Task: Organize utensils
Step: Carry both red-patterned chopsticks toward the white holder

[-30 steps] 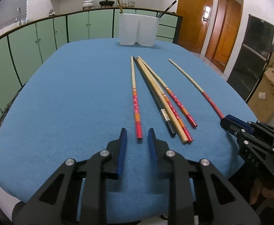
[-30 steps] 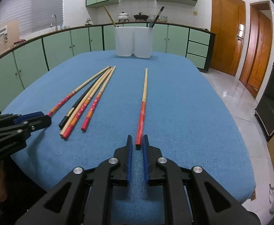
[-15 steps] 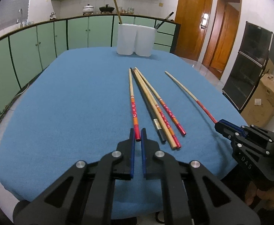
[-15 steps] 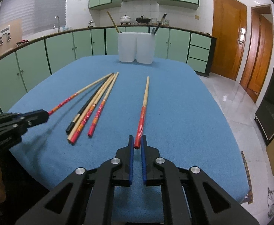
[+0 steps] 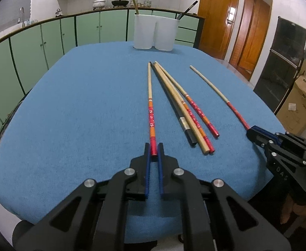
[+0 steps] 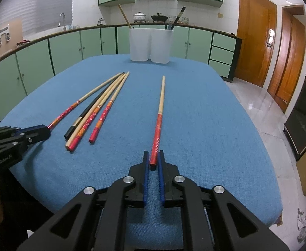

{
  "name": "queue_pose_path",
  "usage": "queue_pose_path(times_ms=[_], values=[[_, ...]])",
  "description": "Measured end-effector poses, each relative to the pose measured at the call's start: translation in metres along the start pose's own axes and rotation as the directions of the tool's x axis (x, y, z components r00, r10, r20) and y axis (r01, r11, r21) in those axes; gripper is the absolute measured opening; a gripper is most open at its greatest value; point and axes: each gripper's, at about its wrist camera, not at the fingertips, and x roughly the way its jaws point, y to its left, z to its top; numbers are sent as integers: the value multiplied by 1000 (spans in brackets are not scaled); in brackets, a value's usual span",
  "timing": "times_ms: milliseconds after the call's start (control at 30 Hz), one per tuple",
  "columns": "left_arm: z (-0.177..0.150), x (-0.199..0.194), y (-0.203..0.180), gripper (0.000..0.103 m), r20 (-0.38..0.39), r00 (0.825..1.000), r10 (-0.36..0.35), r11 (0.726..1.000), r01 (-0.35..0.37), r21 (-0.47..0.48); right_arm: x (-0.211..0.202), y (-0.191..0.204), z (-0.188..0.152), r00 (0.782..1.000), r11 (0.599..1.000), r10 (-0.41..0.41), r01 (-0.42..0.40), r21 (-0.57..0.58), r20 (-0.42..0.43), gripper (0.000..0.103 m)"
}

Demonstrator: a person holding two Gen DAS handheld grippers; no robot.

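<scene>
Kitchen with green cabinets [image 5: 86, 31] and wooden doors [image 6: 255, 48]; a table under a blue cloth [image 5: 79, 115] fills the foreground. At the far edge stands a white 2-compartment holder [image 5: 155, 32]; 1 stick rises from each compartment, their lower parts hidden by the walls.

Left gripper [image 5: 154, 149]: blue-lined fingers [image 5: 146, 167] pressed onto the red end of a flower-patterned chopstick [image 5: 150, 104], which runs straight ahead from the fingertips toward the holder. Its gripped tip is partly covered by the pads.

Right gripper [image 6: 154, 158]: fingers [image 6: 161, 177] pinching the red end of a separate chopstick [image 6: 160, 108], likewise extending forward from the tips.

Between the 2 grippers lies a bundle of 4 chopsticks [image 5: 186, 113]: 1 black, 1 plain wood, 2 red-ended, touching along their lengths. It lies just right of the left fingers and left of the right fingers.

A hand behind each gripper is largely cut off at the frame edge. A cardboard box [image 5: 299, 106] stands on the floor beyond the table.
</scene>
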Motion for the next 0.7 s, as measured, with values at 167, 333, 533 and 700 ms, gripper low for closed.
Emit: queue_pose_path(times_ms=[167, 333, 533, 700], values=[[16, -24, 0, 5, 34, 999, -21, 999, 22, -41, -21, -1, 11, 1000, 1000, 12, -12, 21, 23, 7], [50, -70, 1, 5, 123, 992, -23, 998, 31, -59, -64, -5, 38, 997, 999, 23, -26, 35, 76, 6], [90, -116, 4, 5, 214, 977, -13, 999, 23, -43, -108, -15, 88, 991, 999, 32, -34, 17, 131, 6], [125, -140, 6, 5, 253, 967, -20, 1000, 21, 0, -124, -19, 137, 989, 998, 59, -55, -30, 133, 6]])
